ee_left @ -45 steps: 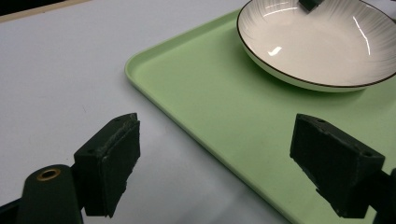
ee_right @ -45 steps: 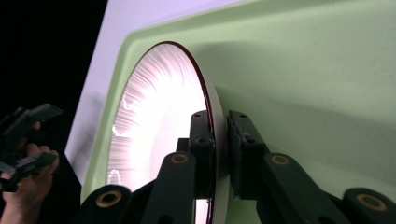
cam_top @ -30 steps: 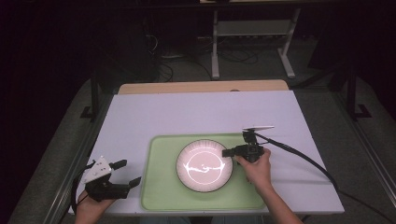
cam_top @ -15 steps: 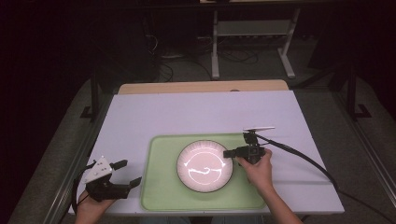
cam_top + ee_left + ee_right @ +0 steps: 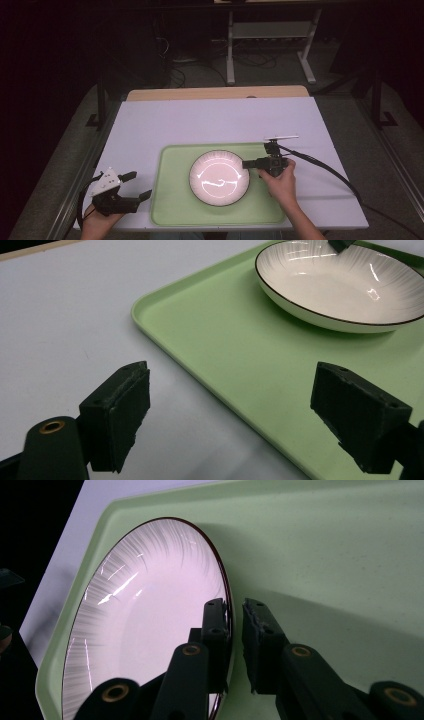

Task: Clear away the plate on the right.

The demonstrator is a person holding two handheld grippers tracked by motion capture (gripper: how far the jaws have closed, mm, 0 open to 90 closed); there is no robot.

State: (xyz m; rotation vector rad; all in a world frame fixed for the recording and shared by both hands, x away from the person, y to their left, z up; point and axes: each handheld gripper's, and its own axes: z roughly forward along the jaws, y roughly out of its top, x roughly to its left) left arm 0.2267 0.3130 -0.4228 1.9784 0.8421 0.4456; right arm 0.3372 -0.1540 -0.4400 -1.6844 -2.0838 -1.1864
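One round ribbed white plate (image 5: pixel 150 610), right gripper (image 5: pixel 235 630) fingers just loosening astride rim, left gripper (image 5: pixel 240 415) spread.

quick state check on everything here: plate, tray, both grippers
plate: upright on the tray, empty, rim between the right gripper's jaws
tray: flat on the table, holds the plate alone
right gripper: jaws have just been opening, one inside the rim, one outside with a small gap
left gripper: open, holds nothing, beside the tray's edge
table: white top, bears the tray
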